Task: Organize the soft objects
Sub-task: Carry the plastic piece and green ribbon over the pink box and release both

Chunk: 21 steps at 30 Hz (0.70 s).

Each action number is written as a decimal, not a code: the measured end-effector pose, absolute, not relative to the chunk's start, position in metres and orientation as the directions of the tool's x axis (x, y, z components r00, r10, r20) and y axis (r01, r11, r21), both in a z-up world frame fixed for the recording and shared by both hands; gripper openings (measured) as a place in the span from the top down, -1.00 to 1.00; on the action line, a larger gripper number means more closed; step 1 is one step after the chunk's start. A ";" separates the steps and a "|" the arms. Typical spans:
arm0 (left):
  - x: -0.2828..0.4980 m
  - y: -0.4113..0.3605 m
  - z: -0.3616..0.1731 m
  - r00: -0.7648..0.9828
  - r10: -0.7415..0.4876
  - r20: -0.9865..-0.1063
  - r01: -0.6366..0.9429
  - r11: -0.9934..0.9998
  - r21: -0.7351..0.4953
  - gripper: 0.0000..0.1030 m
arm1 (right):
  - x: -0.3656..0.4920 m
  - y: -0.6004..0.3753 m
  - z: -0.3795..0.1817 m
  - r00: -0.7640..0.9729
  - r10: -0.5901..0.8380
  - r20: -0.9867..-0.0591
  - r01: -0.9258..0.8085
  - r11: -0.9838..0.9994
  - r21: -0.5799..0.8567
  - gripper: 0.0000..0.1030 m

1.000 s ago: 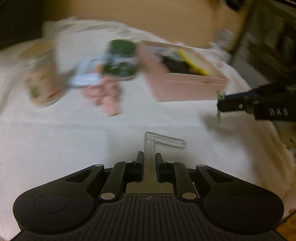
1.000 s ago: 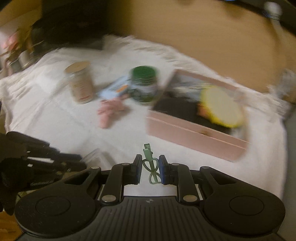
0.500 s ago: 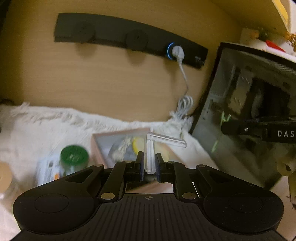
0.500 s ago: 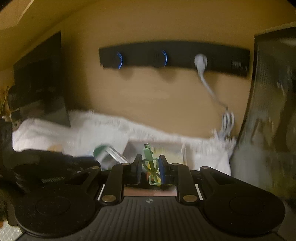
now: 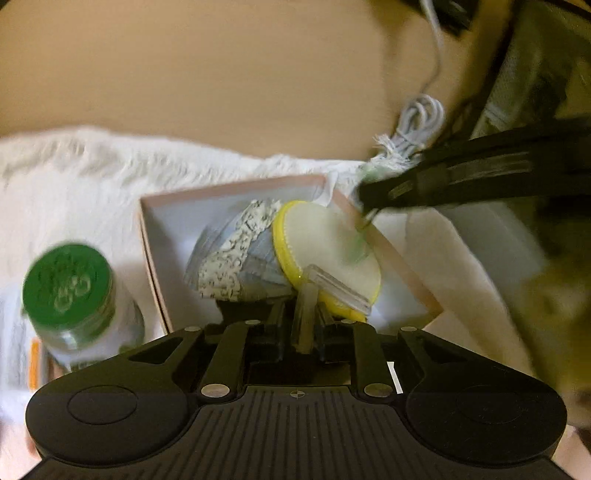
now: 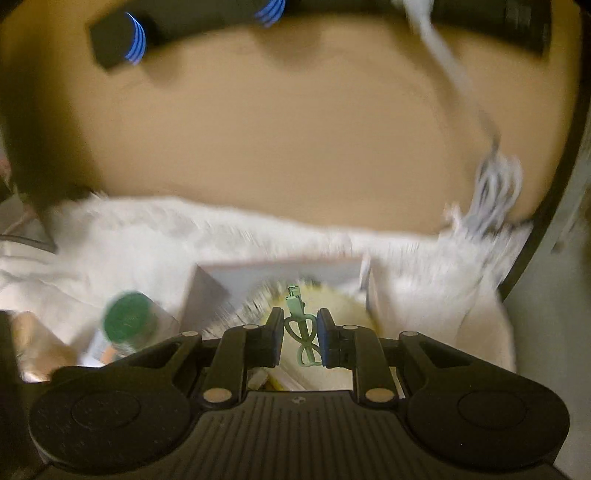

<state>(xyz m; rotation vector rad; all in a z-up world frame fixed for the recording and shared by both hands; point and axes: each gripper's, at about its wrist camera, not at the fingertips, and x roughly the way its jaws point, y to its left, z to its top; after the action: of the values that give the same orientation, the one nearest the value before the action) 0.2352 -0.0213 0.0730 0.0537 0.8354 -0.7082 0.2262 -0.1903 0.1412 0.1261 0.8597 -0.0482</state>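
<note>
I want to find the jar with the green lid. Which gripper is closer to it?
Left. The left gripper is just right of the green-lidded jar, over the pink box. The right gripper is at the box's far right edge.

Both views smeared by motion blur.
Pink box (image 5: pixel 236 186): near wall hidden behind left hand-held gripper (image 5: pixel 301 325); contents partly covered.
Patterned cloth (image 5: pixel 236 254) in box: print unreadable.
Clear clip (image 5: pixel 306 314): lower end lost between fingers; whether pads press it, unclear.
Green-lidded jar (image 5: pixel 68 288): label blurred, base hidden.
Right hand-held gripper (image 5: pixel 364 218): fingertips smeared, green clip (image 6: pixel 301 332) sharp only in right wrist view.
Wall power strip (image 6: pixel 184 26): cut by top edge.
White cable (image 6: pixel 495 184): coil blurred.
</note>
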 end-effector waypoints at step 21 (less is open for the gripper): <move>0.235 0.017 0.096 0.471 -0.584 -0.661 0.491 0.796 -0.354 0.57 | 0.225 -0.188 0.148 0.638 -0.056 -0.768 0.134 0.990 0.038 -0.45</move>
<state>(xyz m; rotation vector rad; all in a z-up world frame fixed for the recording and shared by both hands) 0.2350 0.0172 0.0956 -0.1201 0.8563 -0.6601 0.2250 -0.1882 0.1482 0.0944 0.8730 -0.1085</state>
